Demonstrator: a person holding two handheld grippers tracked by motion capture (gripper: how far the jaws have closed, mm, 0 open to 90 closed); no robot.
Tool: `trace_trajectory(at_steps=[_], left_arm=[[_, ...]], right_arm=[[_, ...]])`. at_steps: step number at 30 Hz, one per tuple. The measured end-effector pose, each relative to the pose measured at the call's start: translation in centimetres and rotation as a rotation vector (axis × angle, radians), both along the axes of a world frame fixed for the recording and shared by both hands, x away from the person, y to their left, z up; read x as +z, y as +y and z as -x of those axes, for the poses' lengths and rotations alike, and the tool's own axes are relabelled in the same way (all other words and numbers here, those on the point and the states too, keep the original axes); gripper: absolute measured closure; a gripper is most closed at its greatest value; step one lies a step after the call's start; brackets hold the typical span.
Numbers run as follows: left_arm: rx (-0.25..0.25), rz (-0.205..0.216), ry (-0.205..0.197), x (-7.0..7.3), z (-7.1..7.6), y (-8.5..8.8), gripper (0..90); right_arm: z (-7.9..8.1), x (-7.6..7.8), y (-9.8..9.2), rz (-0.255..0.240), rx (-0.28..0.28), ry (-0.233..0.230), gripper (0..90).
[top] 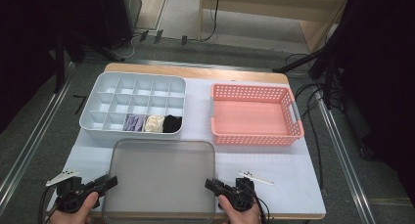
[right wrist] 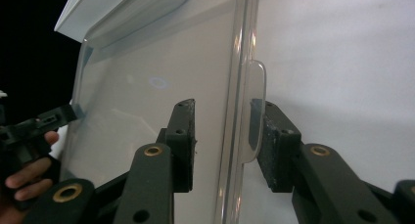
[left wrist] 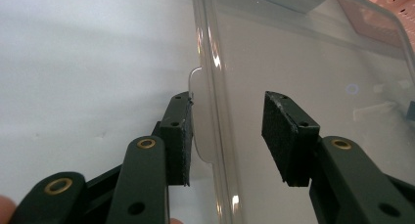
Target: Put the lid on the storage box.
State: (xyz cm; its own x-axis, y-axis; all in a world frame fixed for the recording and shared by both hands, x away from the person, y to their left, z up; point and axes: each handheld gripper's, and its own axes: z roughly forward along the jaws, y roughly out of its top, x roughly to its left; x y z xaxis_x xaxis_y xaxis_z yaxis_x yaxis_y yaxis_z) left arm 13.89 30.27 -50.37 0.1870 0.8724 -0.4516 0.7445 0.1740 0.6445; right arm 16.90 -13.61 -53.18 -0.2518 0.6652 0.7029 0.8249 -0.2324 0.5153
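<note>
Lid straddled at both side tabs, lying flat on the desk (top: 293,175).

Left hand-held gripper (top: 111,181): jaws spread astride the lid (top: 159,177) rim, one pad touching the tab (left wrist: 201,117), the other clear. Lid sits at the near edge, just before the tray (top: 133,106) (socks in its front row). Right hand-held gripper (top: 211,185): also spread astride its tab (right wrist: 255,111), not pinching yet. Opposite holds would probably keep the lid level when lifted. Basket (top: 255,115) stands right.

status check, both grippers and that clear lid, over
Left hand-held gripper and right hand-held gripper each straddle a side rim of the clear lid, jaws not yet clamped. Lid flat on table. Divided organizer just beyond, nothing blocking.
</note>
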Motion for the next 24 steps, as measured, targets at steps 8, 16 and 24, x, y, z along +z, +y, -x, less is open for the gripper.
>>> trace_trajectory(at_steps=[8,16,24], left_arm=[[0.037,0.037,-0.054,0.8,0.5,1.0,61.7],[0.051,0.027,-0.086,2.0,-0.3,2.2,61.8],[0.100,0.024,-0.095,2.8,-1.7,4.3,61.6]], right_arm=[[0.4,0.5,1.1,0.059,-0.005,-0.075,60.6],[-0.4,2.1,2.8,0.102,0.004,-0.132,59.7],[-2.6,2.5,5.4,0.095,0.002,-0.130,58.2]])
